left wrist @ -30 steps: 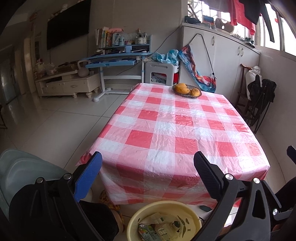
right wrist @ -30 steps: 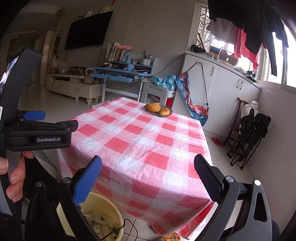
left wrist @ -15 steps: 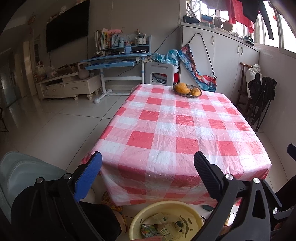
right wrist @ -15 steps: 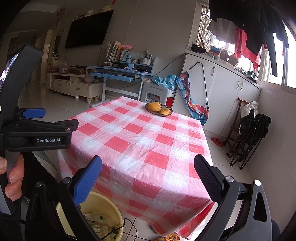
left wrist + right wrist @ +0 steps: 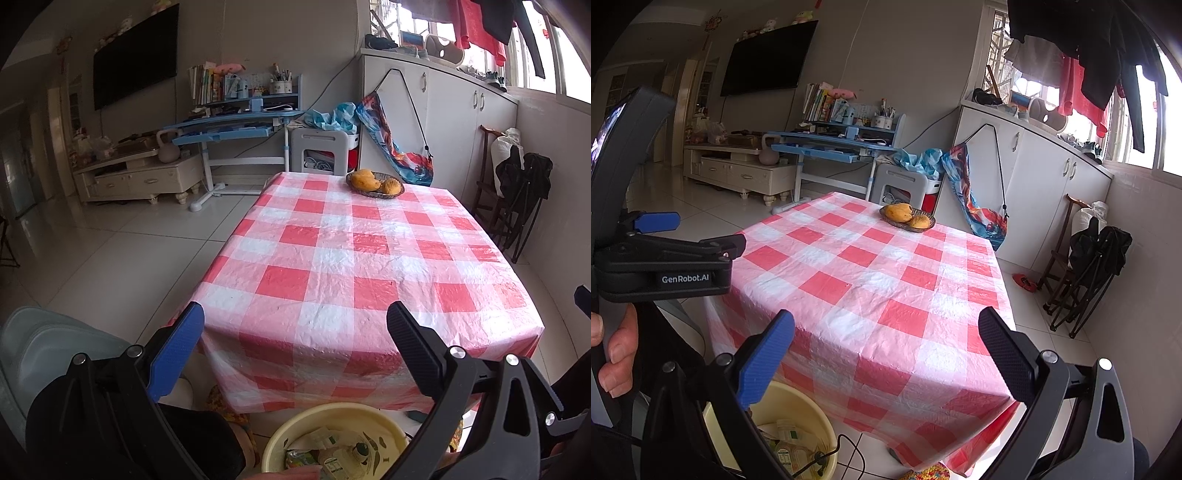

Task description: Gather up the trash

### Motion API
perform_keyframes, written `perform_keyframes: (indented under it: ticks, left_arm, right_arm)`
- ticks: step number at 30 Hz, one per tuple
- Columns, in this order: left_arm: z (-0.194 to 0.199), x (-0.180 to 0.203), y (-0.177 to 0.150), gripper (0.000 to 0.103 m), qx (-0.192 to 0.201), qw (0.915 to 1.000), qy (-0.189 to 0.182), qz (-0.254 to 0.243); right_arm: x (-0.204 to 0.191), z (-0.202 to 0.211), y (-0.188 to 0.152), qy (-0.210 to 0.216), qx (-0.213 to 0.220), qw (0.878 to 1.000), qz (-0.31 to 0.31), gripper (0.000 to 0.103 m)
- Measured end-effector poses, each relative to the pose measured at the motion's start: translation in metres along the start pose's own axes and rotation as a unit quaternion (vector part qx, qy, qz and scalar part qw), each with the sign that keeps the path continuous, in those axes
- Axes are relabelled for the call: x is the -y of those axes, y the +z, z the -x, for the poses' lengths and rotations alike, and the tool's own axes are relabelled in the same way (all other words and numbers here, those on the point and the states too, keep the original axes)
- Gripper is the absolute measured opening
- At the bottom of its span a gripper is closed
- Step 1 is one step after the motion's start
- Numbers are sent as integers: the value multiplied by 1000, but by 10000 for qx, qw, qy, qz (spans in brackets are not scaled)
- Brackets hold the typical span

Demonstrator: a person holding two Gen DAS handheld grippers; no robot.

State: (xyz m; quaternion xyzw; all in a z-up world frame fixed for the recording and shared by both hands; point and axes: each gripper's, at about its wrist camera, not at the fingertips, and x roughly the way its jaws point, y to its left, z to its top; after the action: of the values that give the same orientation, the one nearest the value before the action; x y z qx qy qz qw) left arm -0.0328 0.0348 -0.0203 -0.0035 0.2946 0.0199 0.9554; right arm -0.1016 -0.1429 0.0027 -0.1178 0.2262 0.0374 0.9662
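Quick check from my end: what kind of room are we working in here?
Most likely a home living and dining room: a table under a red checked cloth with a fruit basket, a wall TV, a child's study desk, and laundry by the window.

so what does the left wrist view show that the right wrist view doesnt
Only the left wrist view shows the pale grey-blue chair back at lower left and the left claw, held open and empty.

Only the right wrist view shows the left-hand tool from the side, with its GenRobot.AI label and the person's fingers, a small red item on the floor by the cabinets, and the right claw, open.

Both show the checked tablecloth, the fruit basket and the yellow bin holding trash.
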Motion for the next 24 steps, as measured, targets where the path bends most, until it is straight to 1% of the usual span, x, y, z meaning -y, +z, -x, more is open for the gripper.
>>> perform_keyframes:
  ticks: [24]
  left_arm:
    - [2,-1,2,96,32,10000,17,-5]
  right_arm:
    - [0,0,0,-3,-9,10000,1,95]
